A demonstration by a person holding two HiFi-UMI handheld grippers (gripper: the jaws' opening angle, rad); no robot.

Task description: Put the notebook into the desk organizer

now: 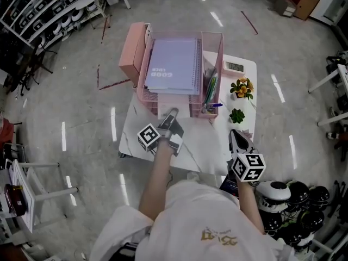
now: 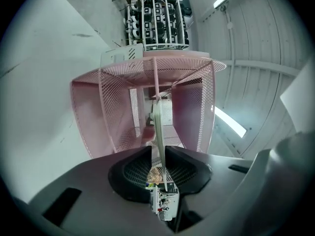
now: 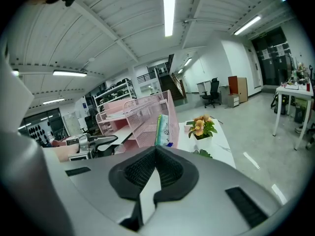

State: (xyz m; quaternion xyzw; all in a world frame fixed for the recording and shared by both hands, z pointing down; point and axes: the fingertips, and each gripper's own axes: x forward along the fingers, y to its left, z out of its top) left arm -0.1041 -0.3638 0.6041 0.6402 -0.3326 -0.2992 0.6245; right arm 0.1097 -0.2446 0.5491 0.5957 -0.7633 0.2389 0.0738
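A pink mesh desk organizer stands on the white table. A lavender spiral notebook lies flat on its top tray. My left gripper reaches into the organizer's lower front tray. In the left gripper view a thin pale flat thing, seen edge-on, runs between the jaws into the pink mesh. The left gripper stands slightly open, with a gap beside the sheet. My right gripper hovers at the table's front right, shut and empty, facing the organizer.
Pens fill the organizer's right compartment. A pink box stands left of it. A small clock, a flower pot and a green plant sit on the table's right. Helmets lie on the floor.
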